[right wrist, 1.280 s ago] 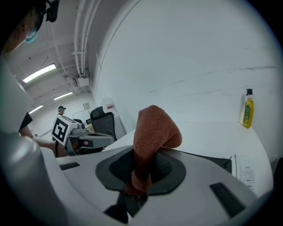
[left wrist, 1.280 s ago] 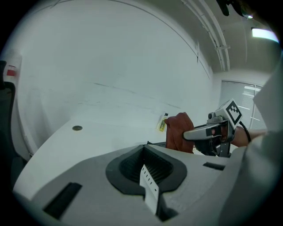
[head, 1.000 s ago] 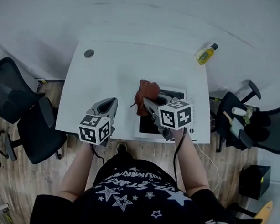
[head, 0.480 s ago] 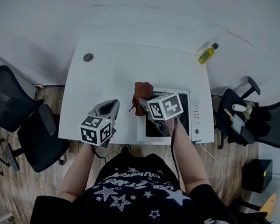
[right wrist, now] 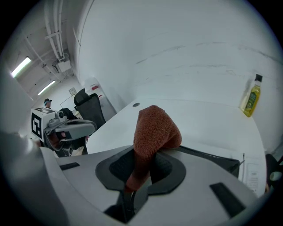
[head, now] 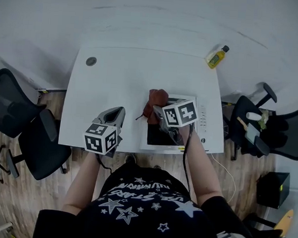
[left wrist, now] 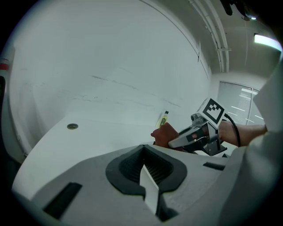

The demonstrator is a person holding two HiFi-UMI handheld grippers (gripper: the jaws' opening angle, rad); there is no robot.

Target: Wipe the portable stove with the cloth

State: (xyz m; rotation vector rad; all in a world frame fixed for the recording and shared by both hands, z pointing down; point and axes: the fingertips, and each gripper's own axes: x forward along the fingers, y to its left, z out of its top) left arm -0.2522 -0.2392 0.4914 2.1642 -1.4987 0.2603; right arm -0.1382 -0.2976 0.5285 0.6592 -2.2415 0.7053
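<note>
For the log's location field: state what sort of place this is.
Probably an office or lab workroom: a white desk with a cable grommet, black swivel office chairs on either side of it, wood-look flooring, and a ceiling strip light in the left gripper view.

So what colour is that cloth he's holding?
Plain reddish brown. The cloth shows best in the right gripper view.

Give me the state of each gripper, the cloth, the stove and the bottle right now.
left gripper, jaws shut, empty, over the table's near-left edge.
right gripper, shut on the cloth.
cloth, bunched, pinched between the jaws, at the stove's far-left corner.
portable stove, flat on the table, near right.
bottle, upright, capped, far-right corner.
</note>
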